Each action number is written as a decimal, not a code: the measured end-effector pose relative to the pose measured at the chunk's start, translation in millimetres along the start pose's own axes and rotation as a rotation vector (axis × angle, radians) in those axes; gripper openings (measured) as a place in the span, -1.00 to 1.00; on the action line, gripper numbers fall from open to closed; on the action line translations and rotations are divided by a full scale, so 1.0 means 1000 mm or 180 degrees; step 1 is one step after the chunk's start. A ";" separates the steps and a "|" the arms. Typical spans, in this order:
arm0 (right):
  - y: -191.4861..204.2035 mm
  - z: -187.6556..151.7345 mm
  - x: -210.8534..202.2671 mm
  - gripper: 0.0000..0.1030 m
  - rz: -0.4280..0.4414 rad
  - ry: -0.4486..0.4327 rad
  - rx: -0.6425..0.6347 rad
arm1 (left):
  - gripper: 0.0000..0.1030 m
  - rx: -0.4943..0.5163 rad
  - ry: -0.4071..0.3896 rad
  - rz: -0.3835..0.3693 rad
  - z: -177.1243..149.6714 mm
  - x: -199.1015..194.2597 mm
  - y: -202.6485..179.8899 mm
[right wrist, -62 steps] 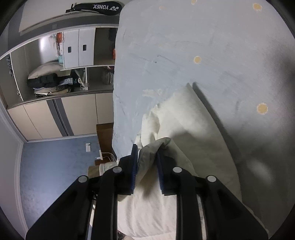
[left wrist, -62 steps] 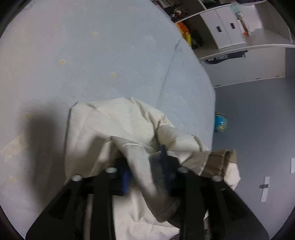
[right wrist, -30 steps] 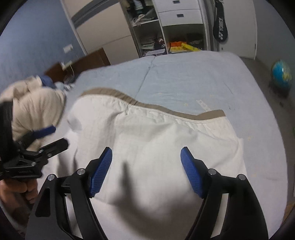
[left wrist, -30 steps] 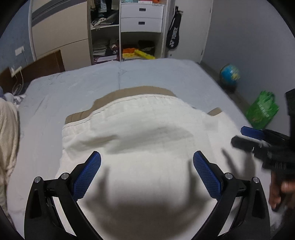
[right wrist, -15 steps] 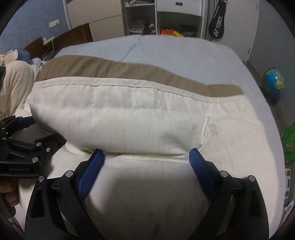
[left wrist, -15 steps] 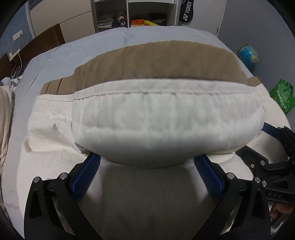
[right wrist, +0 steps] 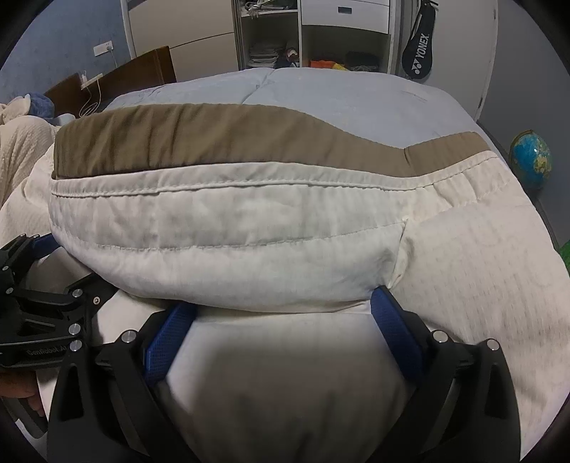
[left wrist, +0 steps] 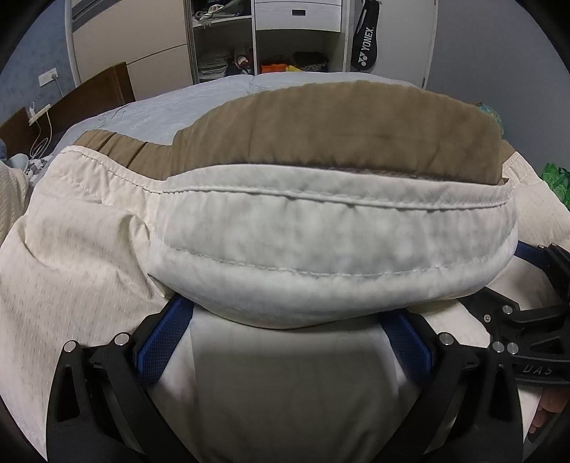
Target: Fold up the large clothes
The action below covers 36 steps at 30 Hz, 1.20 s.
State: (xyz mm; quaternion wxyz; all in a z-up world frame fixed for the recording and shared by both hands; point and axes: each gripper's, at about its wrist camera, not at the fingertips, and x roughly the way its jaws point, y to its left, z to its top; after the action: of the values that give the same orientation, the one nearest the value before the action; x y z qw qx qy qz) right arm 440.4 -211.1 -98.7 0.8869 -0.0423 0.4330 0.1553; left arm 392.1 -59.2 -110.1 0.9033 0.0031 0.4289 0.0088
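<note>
You're holding both grippers low over the cream garment [left wrist: 89,270], which is lying spread across the pale blue bed [right wrist: 342,96]. A folded roll of it, with a brown band [left wrist: 338,139] along its far edge, is bulging up right in front of both cameras. Your left gripper [left wrist: 285,342] is standing wide apart, blue pads [left wrist: 160,342] on either side of the roll's near underside, not squeezing anything. Your right gripper [right wrist: 285,334] has just been spreading its jaws and is sitting wide too, cloth between the pads [right wrist: 171,338] but nothing pinched. The two grippers are sitting just beside each other. Far off, a wardrobe [right wrist: 270,32] is standing with a racket bag [right wrist: 418,53] hanging to its right, and a globe [right wrist: 530,158] is sitting on the floor to the right.
</note>
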 end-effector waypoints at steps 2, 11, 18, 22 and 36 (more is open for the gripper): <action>-0.001 0.001 0.003 0.84 0.0002 0.0007 0.0002 | 0.90 0.0002 0.0002 0.0005 -0.003 -0.002 -0.002; -0.003 0.003 0.005 0.84 0.0009 -0.0004 0.0006 | 0.90 0.0013 0.0010 0.0016 0.001 0.000 -0.004; -0.002 0.002 0.007 0.84 0.0008 -0.0005 0.0006 | 0.90 0.0014 0.0016 0.0016 0.002 0.001 -0.005; -0.002 0.003 0.007 0.84 0.0011 -0.0002 0.0009 | 0.90 0.0026 0.0053 0.0015 0.005 0.003 -0.004; -0.007 0.020 -0.040 0.83 0.0171 -0.0314 0.0140 | 0.81 -0.0201 -0.0263 -0.0330 0.067 -0.045 0.026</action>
State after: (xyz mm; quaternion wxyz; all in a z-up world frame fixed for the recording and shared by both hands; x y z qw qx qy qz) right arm 435.0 -222.7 -55.6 0.9034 -0.0035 0.3930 0.1713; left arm 415.3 -34.2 -33.0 0.9191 -0.0473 0.3904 -0.0246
